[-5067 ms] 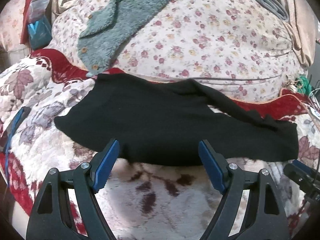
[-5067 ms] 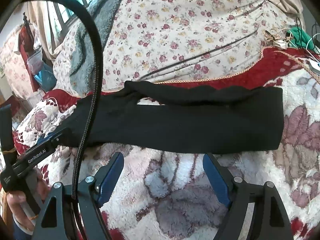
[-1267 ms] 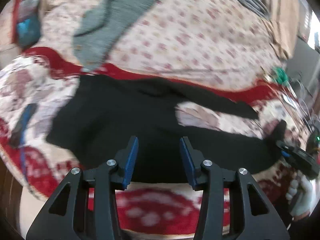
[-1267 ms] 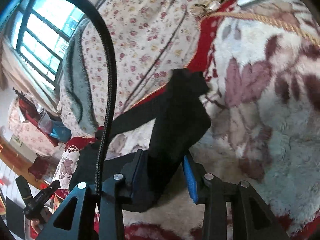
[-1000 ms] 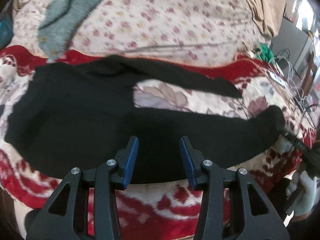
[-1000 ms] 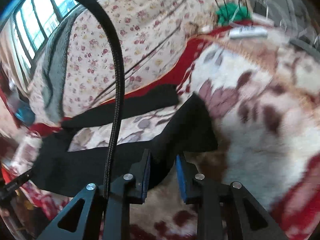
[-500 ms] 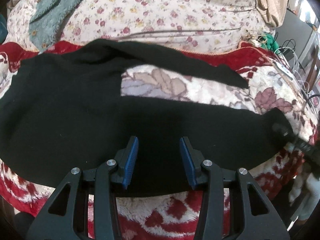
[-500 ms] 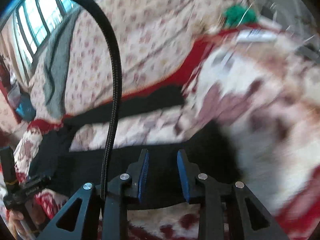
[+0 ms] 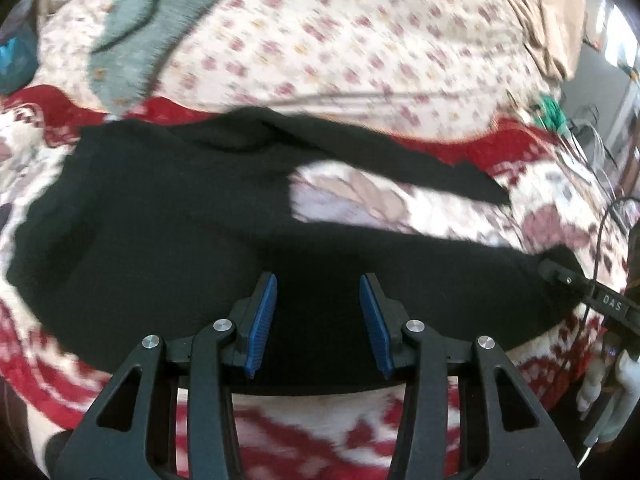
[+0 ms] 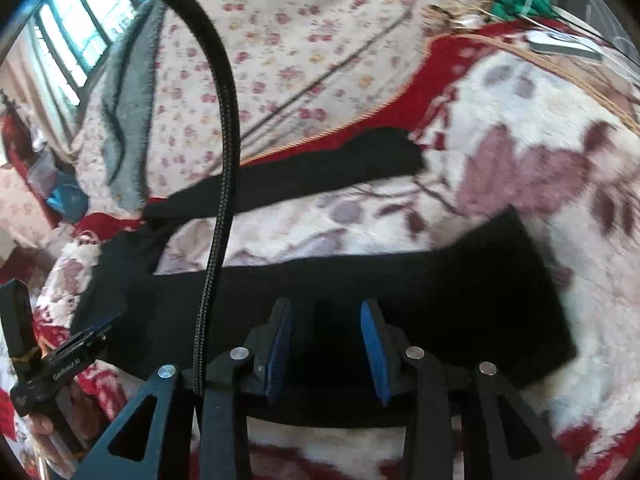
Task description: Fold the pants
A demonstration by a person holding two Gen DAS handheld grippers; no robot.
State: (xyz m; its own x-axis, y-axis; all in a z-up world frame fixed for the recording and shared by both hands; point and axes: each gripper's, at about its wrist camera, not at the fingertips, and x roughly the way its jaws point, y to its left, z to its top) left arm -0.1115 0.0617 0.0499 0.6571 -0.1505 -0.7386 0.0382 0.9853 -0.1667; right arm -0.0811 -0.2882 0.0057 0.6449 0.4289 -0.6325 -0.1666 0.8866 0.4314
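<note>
While the black pants (image 9: 168, 240) lie across your plush blanket (image 10: 520, 128) with legs splayed toward the right, your left gripper (image 9: 318, 320) hovers half open over them, and your right gripper (image 10: 326, 344) is opening, gripping nothing.

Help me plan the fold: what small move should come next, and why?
Probably bring the far leg over onto the near leg: they lie spread apart on the blanket. The right hand-held gripper is opening with nothing pinched, so it seems free to reach.
</note>
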